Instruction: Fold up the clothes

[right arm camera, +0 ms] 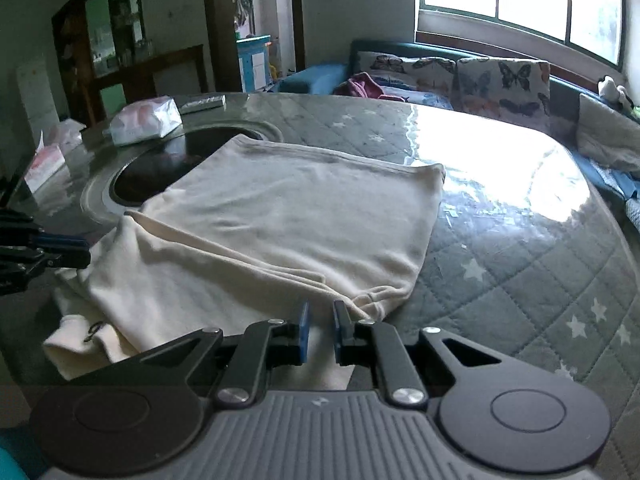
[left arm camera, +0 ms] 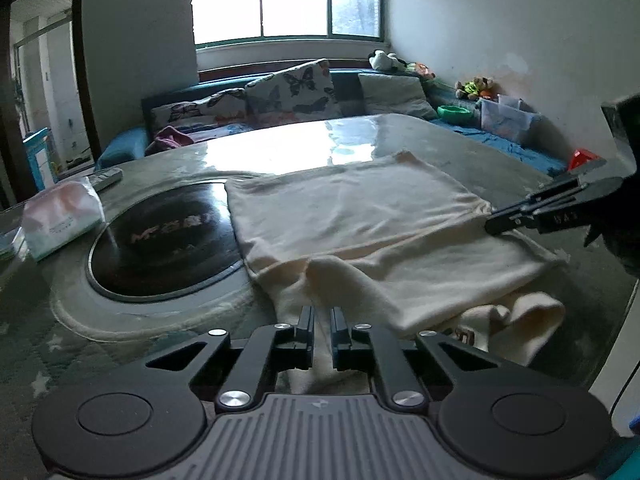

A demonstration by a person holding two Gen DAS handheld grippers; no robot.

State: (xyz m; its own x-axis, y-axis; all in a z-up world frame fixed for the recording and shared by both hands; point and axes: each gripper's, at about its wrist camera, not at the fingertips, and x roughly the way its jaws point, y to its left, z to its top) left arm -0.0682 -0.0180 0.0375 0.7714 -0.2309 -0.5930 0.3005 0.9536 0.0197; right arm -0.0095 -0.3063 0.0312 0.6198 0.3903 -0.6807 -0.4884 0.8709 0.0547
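A cream garment [left arm camera: 360, 220] lies partly folded on the glass-topped table, a fold line across its near half; it also shows in the right wrist view [right arm camera: 288, 216]. My left gripper [left arm camera: 322, 312] sits at the garment's near edge, jaws a narrow gap apart with cloth beneath them, not clamped. My right gripper [right arm camera: 321, 308] is at the garment's right near corner, jaws slightly apart above the hem. The right gripper shows in the left view [left arm camera: 496, 224] at the cloth's right edge; the left gripper shows in the right view [right arm camera: 80, 254] at its left edge.
A round black hotplate [left arm camera: 168, 240] is set in the table left of the garment. A tissue pack [left arm camera: 60, 216] and a remote [left arm camera: 106, 178] lie at far left. A sofa with butterfly cushions [left arm camera: 296, 88] runs behind the table. A quilted star cover [right arm camera: 540, 280] lies under the glass.
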